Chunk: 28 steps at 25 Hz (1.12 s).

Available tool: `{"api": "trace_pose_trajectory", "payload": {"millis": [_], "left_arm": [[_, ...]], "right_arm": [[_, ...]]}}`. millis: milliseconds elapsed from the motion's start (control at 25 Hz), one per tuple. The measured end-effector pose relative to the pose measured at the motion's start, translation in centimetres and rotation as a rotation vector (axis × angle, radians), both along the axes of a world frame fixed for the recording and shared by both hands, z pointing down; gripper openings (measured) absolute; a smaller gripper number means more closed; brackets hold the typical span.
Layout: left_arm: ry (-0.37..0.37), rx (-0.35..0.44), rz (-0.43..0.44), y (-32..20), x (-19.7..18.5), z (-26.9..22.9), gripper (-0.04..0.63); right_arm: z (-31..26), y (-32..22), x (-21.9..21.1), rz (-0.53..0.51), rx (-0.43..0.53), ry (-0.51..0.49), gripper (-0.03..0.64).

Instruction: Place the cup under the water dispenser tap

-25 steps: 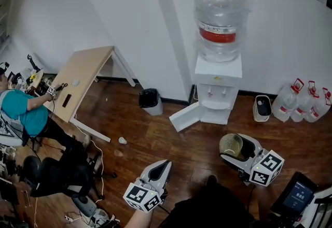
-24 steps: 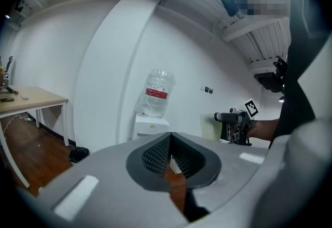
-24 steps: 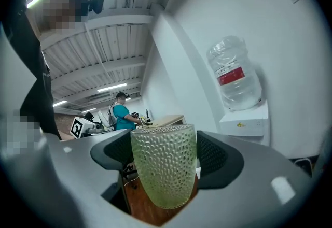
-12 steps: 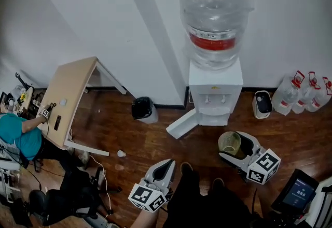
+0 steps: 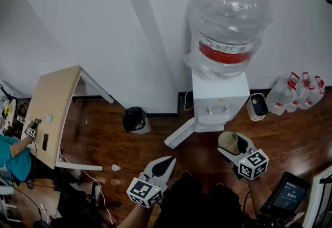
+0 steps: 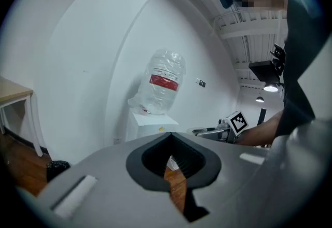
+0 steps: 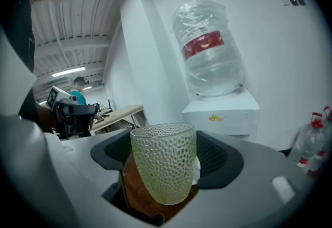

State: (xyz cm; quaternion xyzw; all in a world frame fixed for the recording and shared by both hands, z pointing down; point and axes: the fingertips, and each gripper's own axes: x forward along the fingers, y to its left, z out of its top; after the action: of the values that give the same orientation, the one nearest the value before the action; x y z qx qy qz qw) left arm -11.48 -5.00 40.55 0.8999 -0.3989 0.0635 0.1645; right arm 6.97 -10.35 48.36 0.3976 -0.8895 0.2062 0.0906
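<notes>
My right gripper [image 5: 231,145] clamps the dimpled greenish glass cup [image 7: 164,165] upright between wide jaws, low in front of the water dispenser [image 5: 218,100] and apart from it. My left gripper [image 6: 171,141] is closed and empty. The dispenser's lower door [image 5: 179,133] hangs open on its left. A black bin [image 5: 136,119] stands beyond it, water jugs [image 5: 298,95] on the right. The bottle [image 5: 228,25] carries a red band; I can't read its print.

In the right gripper view, the right gripper [image 7: 165,154] and the cup [image 7: 164,170] hide the water dispenser [image 7: 223,114] below its top panel, and the cup's base sits out of sight between the jaws. In the head view the dispenser's taps [image 5: 217,110] are too small to make out. The seated person [image 5: 11,155] there is cut off by the left edge.
</notes>
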Motion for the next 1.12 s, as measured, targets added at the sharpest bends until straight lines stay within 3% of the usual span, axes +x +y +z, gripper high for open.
{"api": "trace_pose_trajectory", "payload": {"millis": [200, 400, 520, 760, 920, 1120], "left_arm": [[-0.013, -0.051, 0.077, -1.4, -1.9, 3.1, 0.020], [-0.025, -0.131, 0.090, -1.7, -2.0, 5.4, 0.020], [-0.064, -0.168, 0.095, -2.3, -1.9, 7.4, 0.020], [-0.092, -0.207, 0.061, -4.7, -0.7, 12.7, 0.020], [-0.067, -0.175, 0.019, -6.9, 0.0, 15.3, 0.020], [-0.065, -0.174, -0.005, -9.5, 0.4, 18.6, 0.020]], "right_arm": [[6.9, -3.1, -0.9, 0.058, -0.106, 0.057, 0.383], [13.0, -6.3, -0.5, 0.099, -0.153, 0.083, 0.382], [16.8, -8.4, -0.3, 0.134, -0.130, 0.063, 0.380], [25.8, -13.5, 0.3, 0.177, -0.046, 0.125, 0.377], [29.7, -16.6, -0.5, 0.190, 0.034, 0.130, 0.374], [35.6, -19.2, -2.3, 0.130, 0.031, 0.164, 0.373]]}}
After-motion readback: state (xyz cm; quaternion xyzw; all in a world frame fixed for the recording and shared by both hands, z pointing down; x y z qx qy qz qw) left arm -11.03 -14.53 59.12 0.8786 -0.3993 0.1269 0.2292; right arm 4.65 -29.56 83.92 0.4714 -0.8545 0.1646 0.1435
